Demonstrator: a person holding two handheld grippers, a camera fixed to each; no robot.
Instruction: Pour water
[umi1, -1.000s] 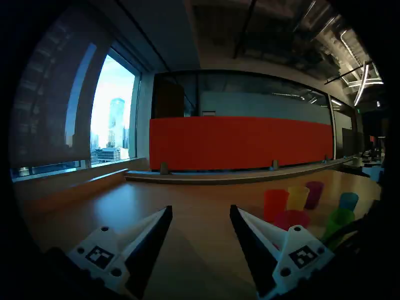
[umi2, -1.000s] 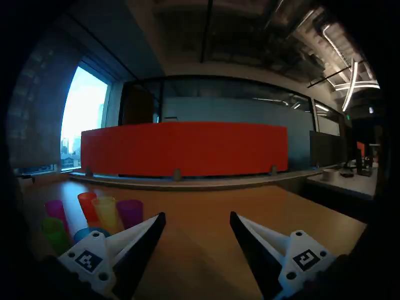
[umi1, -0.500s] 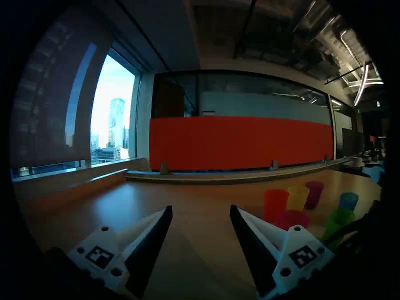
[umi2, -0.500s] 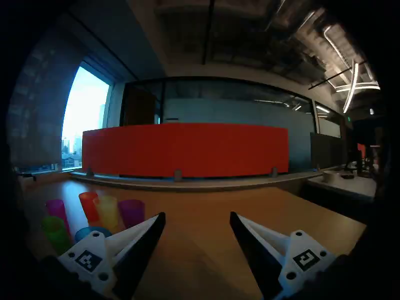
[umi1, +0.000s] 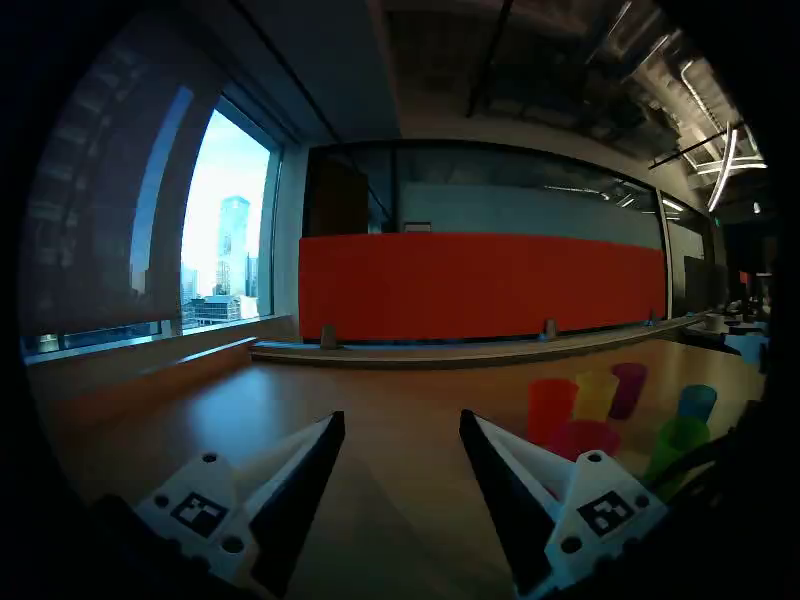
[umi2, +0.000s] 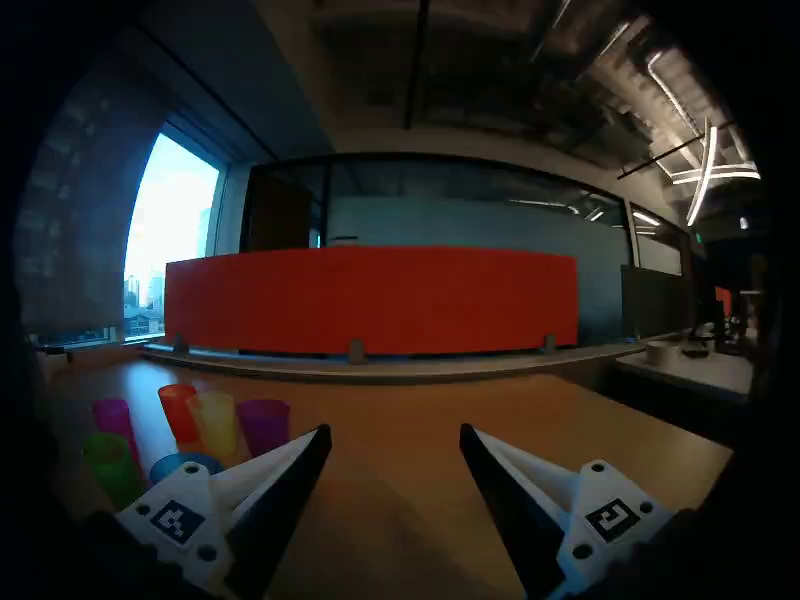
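Daylight from a tall window falls across a long wooden table, which is closed off at its far edge by a red partition. Low over the table's near edge, the left gripper is held released, its fingers spread and nothing caught between them. The right gripper is held the same way, parted and empty above bare wood.

The cups are seen just past the finger on the right of the left gripper view and just past the finger on the left of the right gripper view. The group is therefore judged to stand between the two grippers, on the near part of the table and well short of its far edge. An orange cup, a yellow cup and a purple cup stand upright and close together. A green cup and a blue cup are set nearer the grippers. Whether any cup holds water cannot be told.

The cups appear to be thin coloured plastic and are expected to be light, easily tipped and liable to flex if squeezed hard. Their smooth, tapered walls may slip. A hold across the wall around mid-height, with moderate pressure, is judged safest, and an outer cup offers the most room for the fingers.
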